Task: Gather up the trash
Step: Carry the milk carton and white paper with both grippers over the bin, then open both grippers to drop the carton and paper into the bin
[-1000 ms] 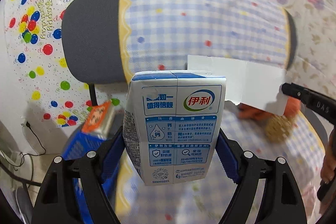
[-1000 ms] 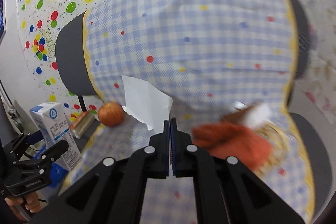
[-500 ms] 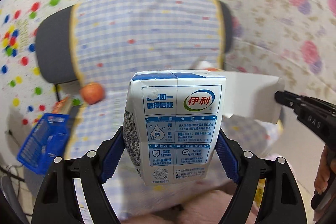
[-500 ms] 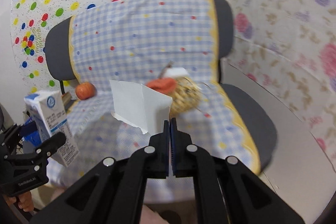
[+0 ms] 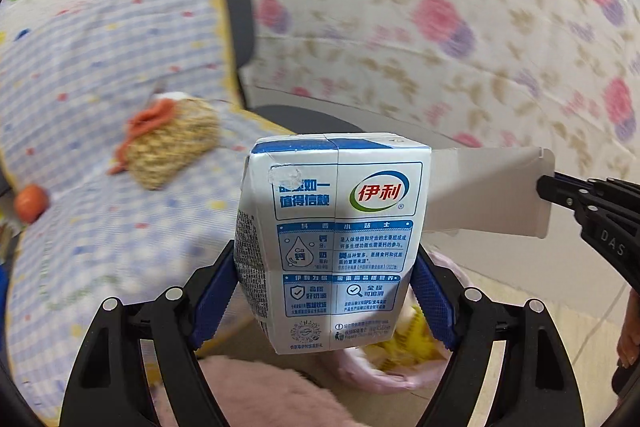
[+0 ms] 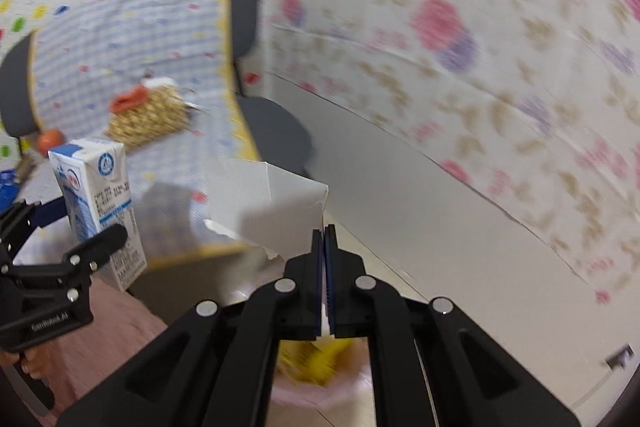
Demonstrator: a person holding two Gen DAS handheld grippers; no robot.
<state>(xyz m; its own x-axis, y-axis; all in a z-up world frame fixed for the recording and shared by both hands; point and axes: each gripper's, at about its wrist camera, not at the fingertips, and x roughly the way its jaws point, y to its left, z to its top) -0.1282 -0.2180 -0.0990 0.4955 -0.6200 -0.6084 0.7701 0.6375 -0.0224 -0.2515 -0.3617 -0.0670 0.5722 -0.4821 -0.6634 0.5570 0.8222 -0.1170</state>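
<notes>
Gripping a milk carton [image 5: 336, 239] upright, the left gripper [image 5: 324, 291] is holding its jaws wide, pads pressing the carton's sides, above a pink bin [image 5: 384, 375] of yellow scraps, likely the drop point. Pinching a torn card [image 6: 268, 203] by its edge, the right gripper [image 6: 324, 267] is clenching fully, carrying it over that bin [image 6: 316, 383].
</notes>
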